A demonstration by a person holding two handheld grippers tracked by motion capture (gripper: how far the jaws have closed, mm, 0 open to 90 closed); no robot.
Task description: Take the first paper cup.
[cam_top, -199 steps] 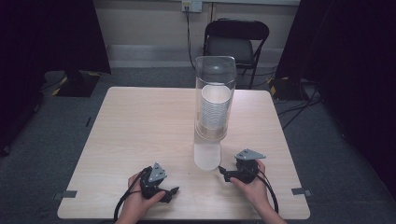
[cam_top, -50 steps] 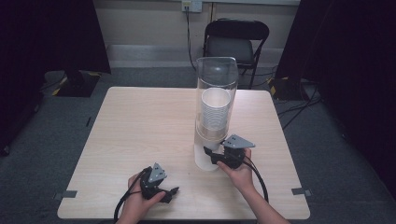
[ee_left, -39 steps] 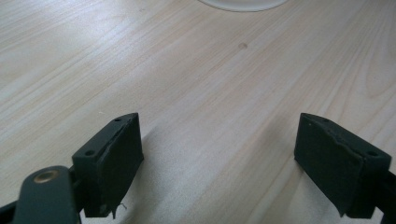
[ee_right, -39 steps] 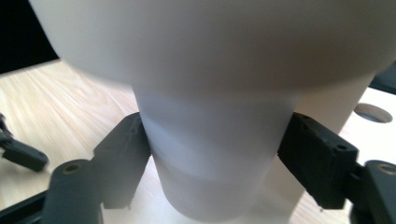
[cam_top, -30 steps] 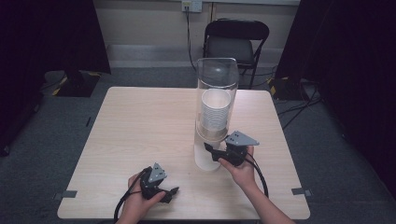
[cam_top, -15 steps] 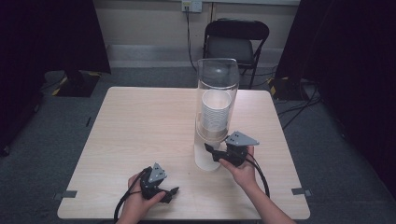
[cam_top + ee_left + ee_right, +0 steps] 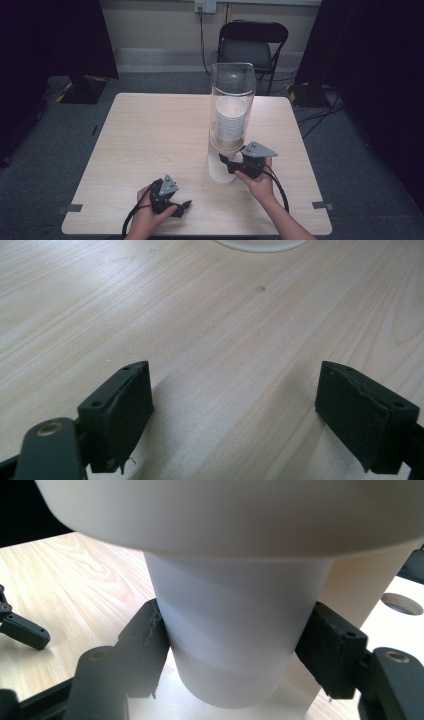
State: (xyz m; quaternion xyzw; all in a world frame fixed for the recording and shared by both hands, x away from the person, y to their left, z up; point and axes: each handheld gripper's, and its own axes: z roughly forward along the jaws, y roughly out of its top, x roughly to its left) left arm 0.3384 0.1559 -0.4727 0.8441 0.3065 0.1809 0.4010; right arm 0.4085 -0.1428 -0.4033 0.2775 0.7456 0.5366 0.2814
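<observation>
A tall clear dispenser tube [image 7: 232, 95] stands on a white base [image 7: 220, 174] at the middle right of the table and holds a stack of white paper cups [image 7: 231, 122]. The lowest paper cup [image 7: 235, 615] sticks out under the dispenser's white collar [image 7: 225, 515]. My right gripper [image 7: 232, 640] is shut on this cup, one pad on each side of its wall. In the high view, the right gripper [image 7: 224, 161] reaches the dispenser's foot from the right. My left gripper [image 7: 184, 205] rests near the table's front edge, and its jaws [image 7: 235, 415] are open over bare wood.
The light wooden table [image 7: 150, 135] has free room on its left half and behind the dispenser. A black chair [image 7: 252, 45] stands beyond the far edge. Cables trail from both grippers toward the front. The left gripper's tip [image 7: 22, 630] lies left of the cup.
My right hand has gone from the table's front to the dispenser's foot and closed on the lowest cup. Over the last second nothing has visibly moved. The left hand has stayed put.
</observation>
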